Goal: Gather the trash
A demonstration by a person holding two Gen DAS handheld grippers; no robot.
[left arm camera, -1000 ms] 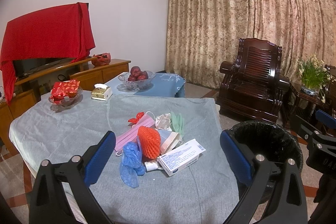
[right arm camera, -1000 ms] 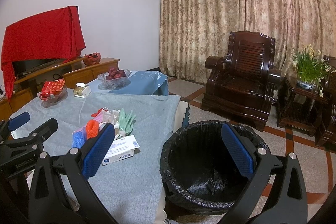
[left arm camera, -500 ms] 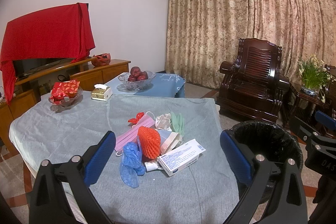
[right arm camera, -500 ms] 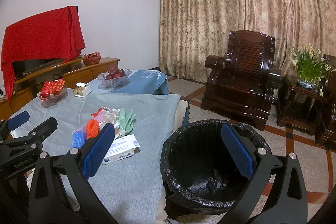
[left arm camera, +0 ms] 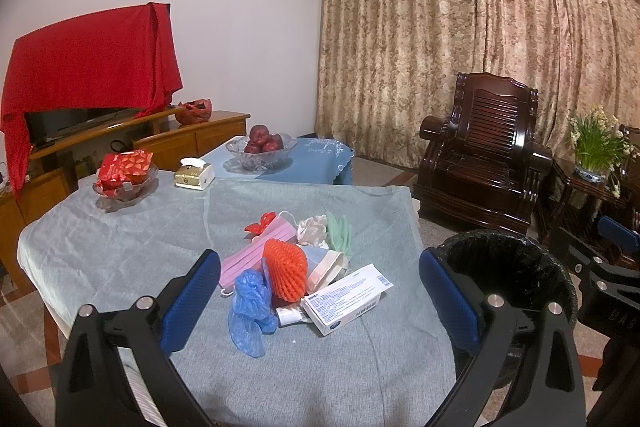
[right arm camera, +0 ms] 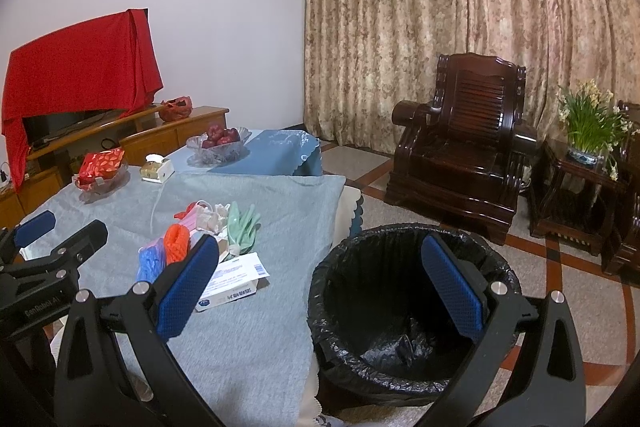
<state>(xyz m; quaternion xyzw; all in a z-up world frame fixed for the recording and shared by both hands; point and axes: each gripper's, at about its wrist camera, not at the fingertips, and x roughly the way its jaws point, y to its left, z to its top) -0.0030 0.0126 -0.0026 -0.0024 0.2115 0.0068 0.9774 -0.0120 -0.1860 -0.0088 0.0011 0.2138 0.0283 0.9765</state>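
A pile of trash lies on the grey-clothed table point(left arm camera: 120, 251): a white medicine box point(left arm camera: 346, 299), an orange foam net point(left arm camera: 285, 269), a blue plastic glove point(left arm camera: 250, 311), a pink mask point(left arm camera: 248, 259), a green glove point(left arm camera: 339, 235) and crumpled paper point(left arm camera: 312, 229). The box also shows in the right wrist view point(right arm camera: 234, 283). A bin with a black liner point(right arm camera: 404, 303) stands on the floor right of the table. My left gripper point(left arm camera: 320, 303) is open and empty, above the near side of the pile. My right gripper point(right arm camera: 320, 291) is open and empty, over the bin's left rim.
On the table's far side stand a glass bowl of red packets point(left arm camera: 124, 175), a tissue box point(left arm camera: 194, 174) and a fruit bowl point(left arm camera: 260, 147). A dark wooden armchair point(right arm camera: 460, 147) and a side table with a flowerpot point(right arm camera: 588, 135) stand beyond the bin.
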